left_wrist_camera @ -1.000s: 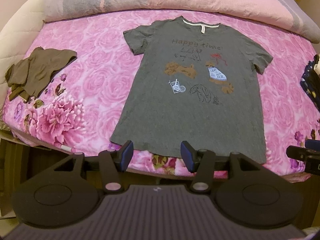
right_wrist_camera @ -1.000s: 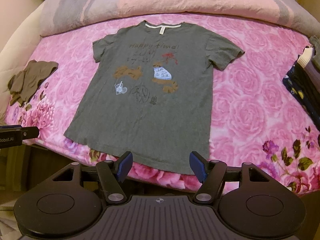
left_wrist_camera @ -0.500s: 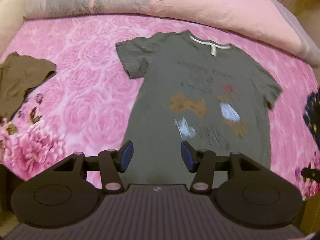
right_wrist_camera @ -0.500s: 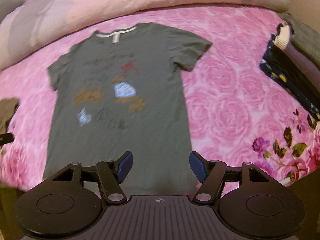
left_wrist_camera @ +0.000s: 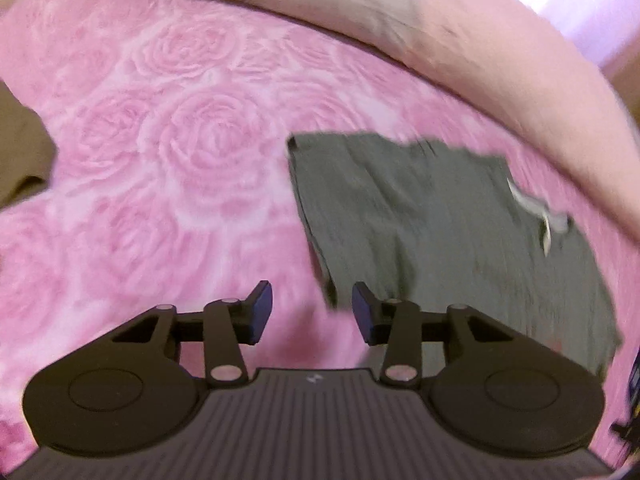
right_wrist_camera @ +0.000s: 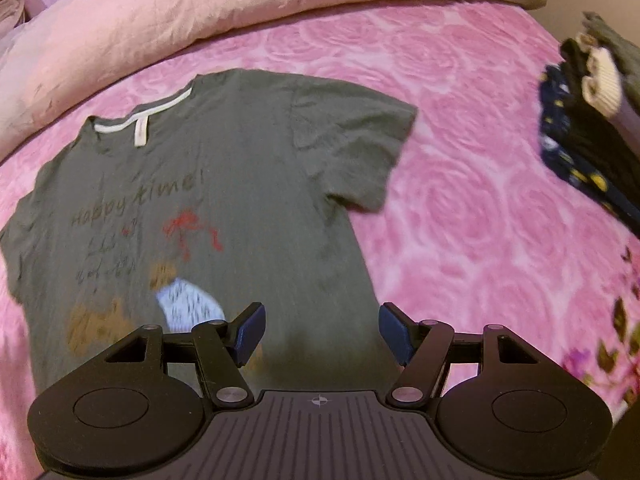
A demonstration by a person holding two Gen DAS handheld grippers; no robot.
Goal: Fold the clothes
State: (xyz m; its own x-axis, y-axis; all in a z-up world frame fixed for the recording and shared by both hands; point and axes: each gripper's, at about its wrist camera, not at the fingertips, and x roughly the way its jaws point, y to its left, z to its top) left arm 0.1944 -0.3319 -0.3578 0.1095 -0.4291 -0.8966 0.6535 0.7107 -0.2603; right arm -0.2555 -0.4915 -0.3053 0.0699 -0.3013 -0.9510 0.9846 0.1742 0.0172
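A: Status on the bed (right_wrist_camera: 460,184)?

B: Pink rose-print sheet covers it, rolled pink-and-grey duvet (right_wrist_camera: 240,8) along the far edge. Grey "Happy time!" T-shirt (right_wrist_camera: 248,184) lies flat, print up, mid-bed, collar toward the duvet, both sleeves spread.

A: Other clothes?

B: Stack of dark folded garments (right_wrist_camera: 580,144) at the bed's right edge, well apart from the shirt. Brown garment (left_wrist_camera: 16,152) at the left edge, mostly cut off in the left wrist view.

A: Left hand-held gripper (left_wrist_camera: 312,312)?

B: Released, nothing between the blue pads. Jaws have just been closing but a clear gap remains. It points down at bare sheet just beside the shirt's left sleeve (left_wrist_camera: 360,208); the sleeve hem corner sits just beyond the right-hand pad. Can't tell if it touches; the view is blurred.

A: Right hand-held gripper (right_wrist_camera: 322,334)?

B: Released, jaws wide, empty. It's over the shirt's body, below the right sleeve (right_wrist_camera: 352,148), with the shirt's right side edge running toward the right-hand pad.
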